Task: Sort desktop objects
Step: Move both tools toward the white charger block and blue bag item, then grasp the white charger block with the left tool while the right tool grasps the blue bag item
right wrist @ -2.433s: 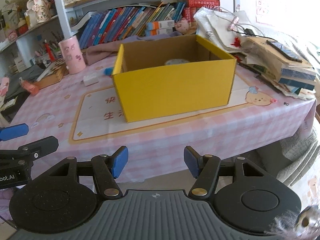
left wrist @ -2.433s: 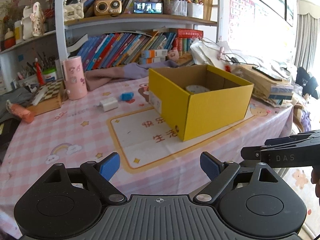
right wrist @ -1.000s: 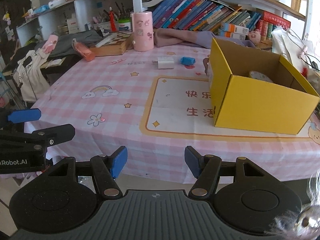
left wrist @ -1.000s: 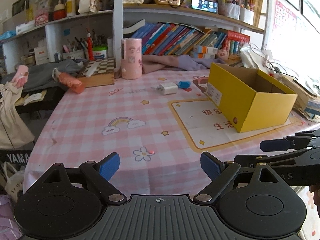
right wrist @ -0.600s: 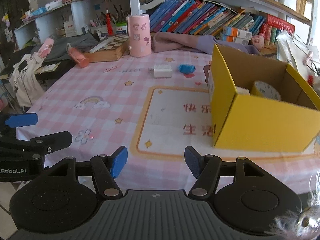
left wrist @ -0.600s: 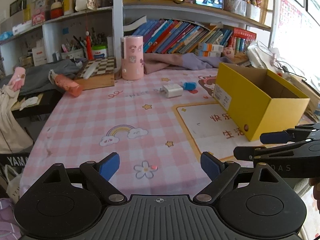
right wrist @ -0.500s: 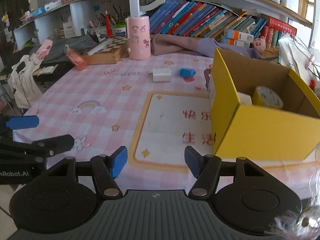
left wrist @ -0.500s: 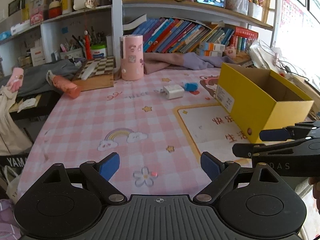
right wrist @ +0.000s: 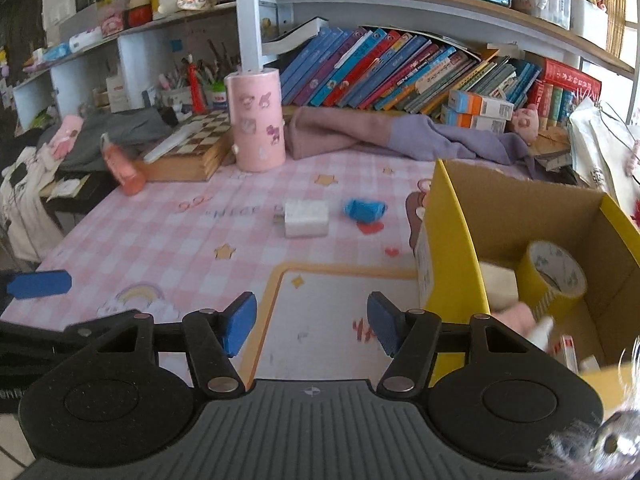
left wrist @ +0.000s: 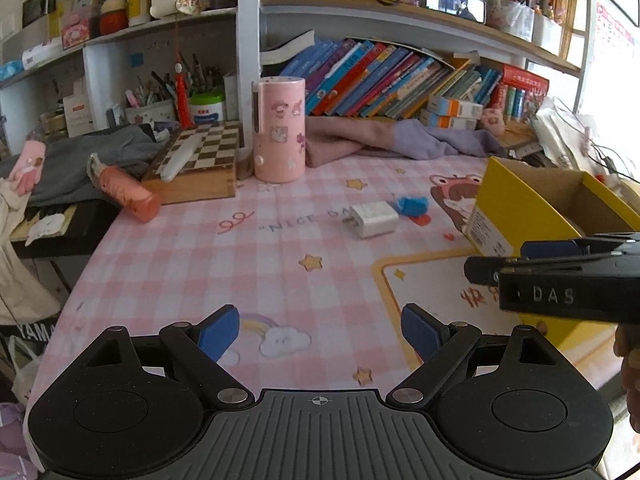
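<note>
1. At the bottom of each wrist view, the left hand-held gripper (left wrist: 320,330) and the right hand-held gripper (right wrist: 312,320) hang over the near part of the desk (left wrist: 192,264), blue pads spread wide with nothing between them.
2. At mid-frame on the pink checked cloth, a white charger plug (right wrist: 306,219) lies just beside a small blue object (right wrist: 365,210), apart from each other.
3. At the right of the frame, the yellow cardboard box (right wrist: 448,256) stands open, holding a roll of tape (right wrist: 554,276) and other small items too blurred to name.
4. In the upper middle, a pink cylindrical container (left wrist: 279,129) stands upright beside a chessboard box (left wrist: 196,164), with an orange bottle (left wrist: 126,194) lying at the left.
5. At the top, bookshelves (right wrist: 400,68) hold leaning books.
</note>
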### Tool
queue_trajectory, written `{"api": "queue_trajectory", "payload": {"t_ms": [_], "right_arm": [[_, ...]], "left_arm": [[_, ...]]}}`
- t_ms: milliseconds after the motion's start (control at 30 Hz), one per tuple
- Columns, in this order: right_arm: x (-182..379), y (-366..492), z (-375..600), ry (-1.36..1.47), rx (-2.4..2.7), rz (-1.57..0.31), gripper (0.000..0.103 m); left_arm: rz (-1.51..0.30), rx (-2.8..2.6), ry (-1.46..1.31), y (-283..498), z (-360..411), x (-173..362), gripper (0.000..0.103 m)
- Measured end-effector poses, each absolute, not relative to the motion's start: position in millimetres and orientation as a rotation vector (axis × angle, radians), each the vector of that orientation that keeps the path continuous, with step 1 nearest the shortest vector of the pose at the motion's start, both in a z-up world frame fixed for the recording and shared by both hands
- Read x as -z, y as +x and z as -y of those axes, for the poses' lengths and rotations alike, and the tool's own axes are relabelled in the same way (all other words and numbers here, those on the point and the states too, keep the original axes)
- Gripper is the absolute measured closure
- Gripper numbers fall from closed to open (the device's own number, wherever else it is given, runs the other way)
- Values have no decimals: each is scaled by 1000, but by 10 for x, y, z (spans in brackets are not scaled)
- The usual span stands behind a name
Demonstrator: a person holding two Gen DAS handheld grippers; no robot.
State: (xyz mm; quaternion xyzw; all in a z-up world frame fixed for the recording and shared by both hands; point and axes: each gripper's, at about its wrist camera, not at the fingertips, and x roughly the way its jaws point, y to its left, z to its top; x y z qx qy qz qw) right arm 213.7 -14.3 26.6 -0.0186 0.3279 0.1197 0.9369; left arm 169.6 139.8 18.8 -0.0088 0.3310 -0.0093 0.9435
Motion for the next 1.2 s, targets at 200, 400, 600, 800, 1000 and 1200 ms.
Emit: {"api": "queue_trajectory", "payload": {"t_ms": [200,400,600,800,1000,1200], "right_arm": [[-306,2498,194,40,-213,-666,44],[-315,2859,201,75,-194,-679,44],[-285,3251,101,70,-180,-689,44],[-164,3641,44,88,-140,-742,44],[-54,4013,32,88,-120,-804,44],[14,4265,60,112,-99,-834,44]], "left_arm": [[-679,32,6,1984,-1329,-135,13],[-695,43,31,2280,-1257,-51,13],[-694,36,20,2481,-1268,-36,13],[-685,49,16,2695,-1272,70,13],[-684,94,36,2945,-1195,200,14],[-672,147,46,3261,-1071,314,14]]}}
